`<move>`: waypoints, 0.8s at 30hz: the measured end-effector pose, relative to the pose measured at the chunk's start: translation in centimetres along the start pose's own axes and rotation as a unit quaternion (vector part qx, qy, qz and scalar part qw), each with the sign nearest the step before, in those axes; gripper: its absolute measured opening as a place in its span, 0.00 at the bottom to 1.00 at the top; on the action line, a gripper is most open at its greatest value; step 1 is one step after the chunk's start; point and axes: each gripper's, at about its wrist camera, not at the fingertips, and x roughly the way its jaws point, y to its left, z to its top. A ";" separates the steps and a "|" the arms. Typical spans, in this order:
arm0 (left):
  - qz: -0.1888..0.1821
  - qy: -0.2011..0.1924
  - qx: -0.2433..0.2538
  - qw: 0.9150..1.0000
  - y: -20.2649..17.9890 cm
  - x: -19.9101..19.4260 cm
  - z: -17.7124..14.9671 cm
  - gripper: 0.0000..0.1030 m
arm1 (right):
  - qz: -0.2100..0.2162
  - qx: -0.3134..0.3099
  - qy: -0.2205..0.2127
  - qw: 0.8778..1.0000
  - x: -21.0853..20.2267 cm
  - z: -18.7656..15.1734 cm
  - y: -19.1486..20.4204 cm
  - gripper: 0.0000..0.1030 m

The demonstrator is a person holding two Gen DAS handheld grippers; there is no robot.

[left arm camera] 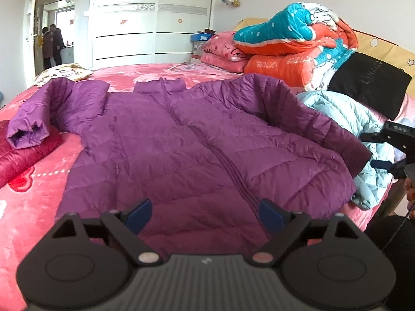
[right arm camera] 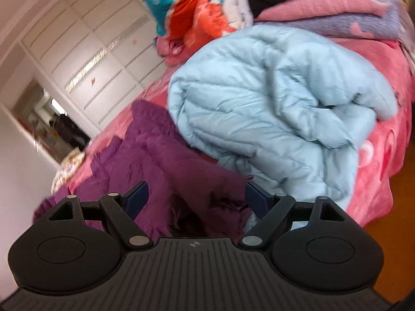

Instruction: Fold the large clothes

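Observation:
A purple down jacket lies spread flat, zip side up, on the pink bed, with both sleeves stretched outward. My left gripper hovers open over the jacket's lower hem, nothing between its fingers. My right gripper shows at the right edge, beside the jacket's right sleeve cuff. In the right wrist view the picture is rolled. There the right gripper stands open over the purple sleeve cuff, and its blue pads do not press on the fabric.
A crumpled light blue down jacket lies right beside the purple sleeve. Folded quilts and a black item are stacked at the head of the bed. A red garment lies left. Two people stand in the far doorway. The floor lies past the bed's edge.

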 end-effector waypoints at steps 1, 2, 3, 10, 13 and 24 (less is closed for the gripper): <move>-0.002 -0.001 0.000 1.000 0.0 0.2 0.1 0.87 | -0.003 -0.005 0.004 1.000 0.5 0.1 0.3 0.96; -0.005 -0.002 -0.001 1.000 0.0 0.4 0.2 0.87 | -0.007 -0.010 0.005 1.000 1.0 0.4 0.5 0.92; -0.008 -0.004 -0.003 1.000 0.1 0.6 0.4 0.87 | -0.011 -0.014 0.005 1.000 1.4 0.5 0.8 0.91; -0.012 -0.019 -0.026 0.999 1.5 2.0 1.2 0.88 | -0.036 -0.055 0.027 0.997 4.9 1.3 1.9 0.58; -0.002 -0.025 -0.034 0.999 2.6 2.7 1.6 0.88 | -0.047 -0.061 0.028 0.997 5.4 1.6 1.9 0.45; 0.022 -0.041 -0.075 0.996 7.9 5.4 2.4 0.89 | -0.011 -0.058 0.008 0.998 5.3 4.4 6.2 0.19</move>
